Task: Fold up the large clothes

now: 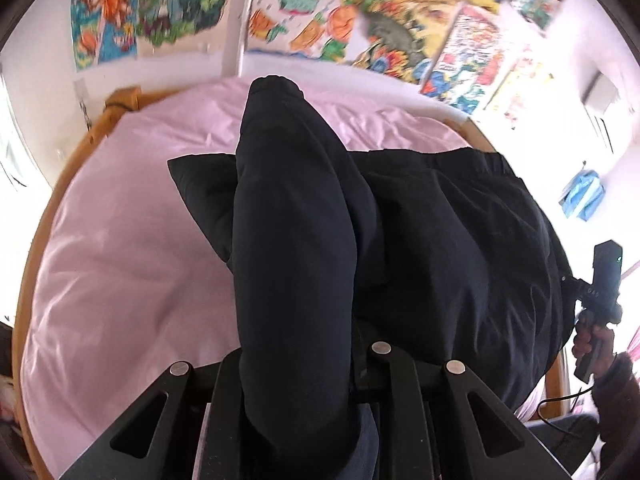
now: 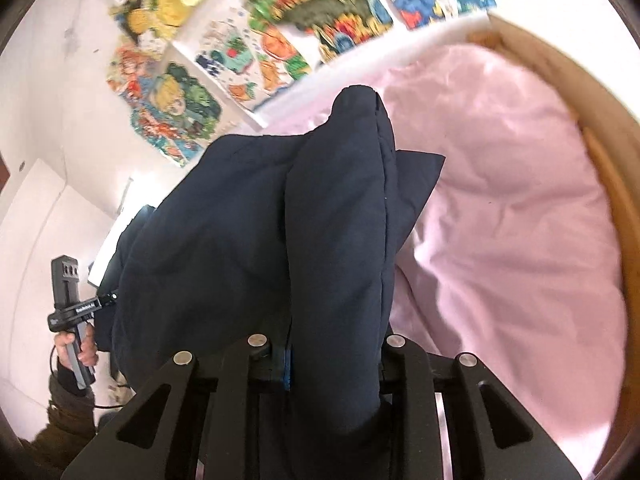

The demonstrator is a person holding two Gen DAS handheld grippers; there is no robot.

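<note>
Dark navy garment point(image 1: 440, 240), padded like a jacket, held up over the bed point(image 1: 120, 240) with pink sheet; lower part apparently draped on the mattress, contact point hidden. Left gripper point(image 1: 296, 380): jaws clamped on a thick roll of the fabric running away from the camera. Right gripper point(image 2: 332, 360): jaws likewise closed on a seamed fold of the same garment point(image 2: 240, 220). Each gripper also seen from the other's camera, gripped in a hand at the frame edge.

Judged soft and bulky, puffy rather than stiff, moderately heavy for cloth; smooth shell likely slippery, so prone to sliding out of a shallow pinch. Best held deep at seams, hem or shoulder edges, where layers bunch.

No containers visible. Wooden bed frame point(image 2: 600, 128) around the mattress; bright posters point(image 1: 320, 8) on the wall behind.
</note>
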